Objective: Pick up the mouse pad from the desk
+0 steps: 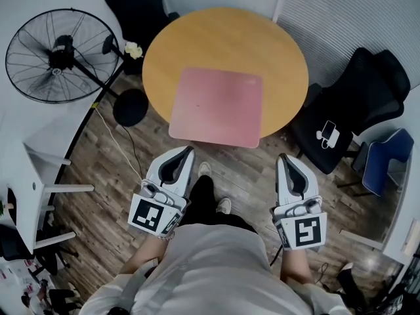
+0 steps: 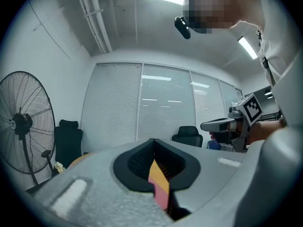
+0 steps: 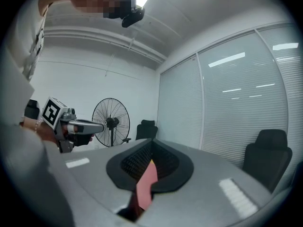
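Pink square mouse pad [image 1: 216, 107]: lies flat on the near half of the surface. Its near edge and both near corners appear to hang just past the rim, toward the person.
Surface: round tan wooden table [image 1: 289, 58], bare apart from the pad.
Left gripper [image 1: 186, 151]: grey, level, over the plank floor, short of the rim and apart from the pad. Fingers pressed together, nothing held. In its own view only a thin pink sliver of the pad [image 2: 161, 195] shows through the slit.
Right gripper [image 1: 283, 157]: likewise short of the rim. Fingers fully together and empty, with the pad [image 3: 146, 183] seen through the slit.
Step in hand: approach, by my reading. Neither gripper has made contact.
Next move calls for: parting the fingers, coming in level at the overhanging near edge with one finger above and one beneath, then closing.
Handling guess: the pad looks thin and limp, so a two-sided hold should keep it from drooping.
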Motion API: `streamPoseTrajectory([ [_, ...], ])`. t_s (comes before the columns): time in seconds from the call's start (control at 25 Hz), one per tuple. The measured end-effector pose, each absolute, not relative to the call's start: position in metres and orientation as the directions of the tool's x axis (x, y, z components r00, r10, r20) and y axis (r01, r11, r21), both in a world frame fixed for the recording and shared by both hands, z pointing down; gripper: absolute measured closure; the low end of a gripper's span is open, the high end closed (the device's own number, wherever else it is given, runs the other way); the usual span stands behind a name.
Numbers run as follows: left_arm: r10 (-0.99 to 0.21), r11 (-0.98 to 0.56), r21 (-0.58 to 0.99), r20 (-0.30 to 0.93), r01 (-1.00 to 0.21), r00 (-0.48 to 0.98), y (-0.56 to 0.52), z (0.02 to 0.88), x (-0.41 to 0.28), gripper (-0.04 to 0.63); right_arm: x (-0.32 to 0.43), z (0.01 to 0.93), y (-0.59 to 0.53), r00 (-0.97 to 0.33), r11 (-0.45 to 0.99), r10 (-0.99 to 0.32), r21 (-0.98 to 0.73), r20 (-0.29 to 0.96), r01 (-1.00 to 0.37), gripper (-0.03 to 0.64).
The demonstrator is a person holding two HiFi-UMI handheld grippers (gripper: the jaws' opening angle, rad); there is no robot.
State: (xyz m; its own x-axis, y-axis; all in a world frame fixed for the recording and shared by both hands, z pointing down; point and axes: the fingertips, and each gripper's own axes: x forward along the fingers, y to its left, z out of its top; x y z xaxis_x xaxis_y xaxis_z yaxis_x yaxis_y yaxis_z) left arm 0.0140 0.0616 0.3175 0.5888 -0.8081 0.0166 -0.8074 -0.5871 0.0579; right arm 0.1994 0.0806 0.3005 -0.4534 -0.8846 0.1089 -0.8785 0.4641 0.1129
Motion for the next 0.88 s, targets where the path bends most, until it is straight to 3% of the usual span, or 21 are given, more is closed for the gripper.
streamPoseTrajectory([
  [0.88, -0.778, -0.622, 0.09, 0.041, -0.778, 0.627, -0.115, 0.343, -0.059, 0.591, 0.118, 0.318, -0.096, -0.437, 0.46, -0.885, 0.154, 0.163, -0.874, 0.612],
])
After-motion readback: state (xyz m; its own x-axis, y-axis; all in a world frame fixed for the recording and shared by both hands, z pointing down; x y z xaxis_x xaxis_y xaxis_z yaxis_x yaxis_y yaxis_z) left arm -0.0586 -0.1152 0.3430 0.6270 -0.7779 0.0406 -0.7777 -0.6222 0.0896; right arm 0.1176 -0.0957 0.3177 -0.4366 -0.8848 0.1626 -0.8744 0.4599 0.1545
